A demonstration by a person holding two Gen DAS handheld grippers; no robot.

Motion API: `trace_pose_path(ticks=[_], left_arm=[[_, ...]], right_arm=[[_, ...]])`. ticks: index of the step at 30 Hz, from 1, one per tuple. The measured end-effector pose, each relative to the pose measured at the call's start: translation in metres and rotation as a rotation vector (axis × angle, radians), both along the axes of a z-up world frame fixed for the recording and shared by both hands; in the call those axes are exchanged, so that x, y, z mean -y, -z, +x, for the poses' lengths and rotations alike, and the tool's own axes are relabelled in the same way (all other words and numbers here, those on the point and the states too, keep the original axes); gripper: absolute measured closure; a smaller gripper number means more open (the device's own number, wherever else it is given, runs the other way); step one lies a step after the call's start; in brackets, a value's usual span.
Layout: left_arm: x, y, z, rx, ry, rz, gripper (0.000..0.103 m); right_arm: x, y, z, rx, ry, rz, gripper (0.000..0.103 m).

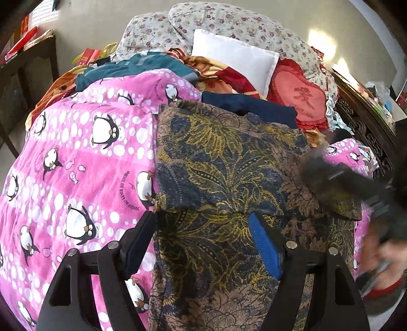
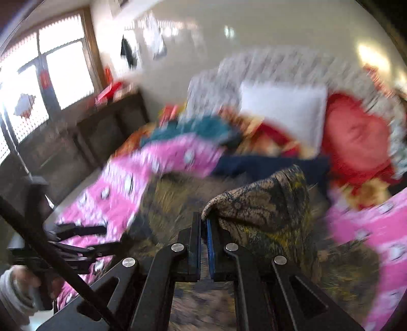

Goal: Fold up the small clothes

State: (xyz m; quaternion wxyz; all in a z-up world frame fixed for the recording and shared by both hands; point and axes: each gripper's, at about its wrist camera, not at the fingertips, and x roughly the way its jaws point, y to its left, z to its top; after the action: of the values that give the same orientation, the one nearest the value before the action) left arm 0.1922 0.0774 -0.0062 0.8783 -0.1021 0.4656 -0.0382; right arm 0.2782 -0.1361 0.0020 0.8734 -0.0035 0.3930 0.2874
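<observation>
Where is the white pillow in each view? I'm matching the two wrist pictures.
Left wrist: white pillow upper centre, propped on the floral quilt.
Right wrist: white pillow, blurred, upper right of centre.
Shared landmark: red heart cushion, immediately right of the pillow in both.

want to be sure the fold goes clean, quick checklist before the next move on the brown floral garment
1. Right gripper shut on a fold of the brown floral garment: ok.
2. Left gripper open above the garment, pinning nothing: ok.
3. Garment lies on the pink penguin blanket: ok.
4. Gripped fold lifted off the rest of the cloth: ok.
5. Edges line up for the fold: cannot tell, right wrist view is blurred.
6. Navy garment behind stays out of the fold: ok.
</observation>
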Motion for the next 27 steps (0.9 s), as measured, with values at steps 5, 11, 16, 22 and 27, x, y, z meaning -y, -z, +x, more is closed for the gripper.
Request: trace_pose_path(ticks=[5, 11, 16, 22, 27], left_arm=[[0.006, 0.003, 0.004, 0.015, 0.033, 0.009, 0.027], [0.035, 0.006, 0.01, 0.041, 0.113, -0.013, 0.022], [0.072, 0.008, 0.017, 0.064, 0.205, 0.047, 0.021], [0.104, -0.004, 0.045, 0.108, 0.261, 0.049, 0.017], [0.14, 0.005, 0.076, 0.068, 0.324, 0.15, 0.017]], right_arm=[[0.011, 0.026, -0.011, -0.083, -0.03, 0.068, 0.073], [0.084, -0.03, -0.042, 0.083, 0.117, 0.009, 0.042], [0.146, -0.019, -0.041, 0.051, 0.279, -0.133, 0.042], [0.195, 0.005, -0.04, -0.023, 0.37, -0.062, 0.042], [0.207, 0.004, -0.045, -0.019, 0.371, -0.054, 0.042]])
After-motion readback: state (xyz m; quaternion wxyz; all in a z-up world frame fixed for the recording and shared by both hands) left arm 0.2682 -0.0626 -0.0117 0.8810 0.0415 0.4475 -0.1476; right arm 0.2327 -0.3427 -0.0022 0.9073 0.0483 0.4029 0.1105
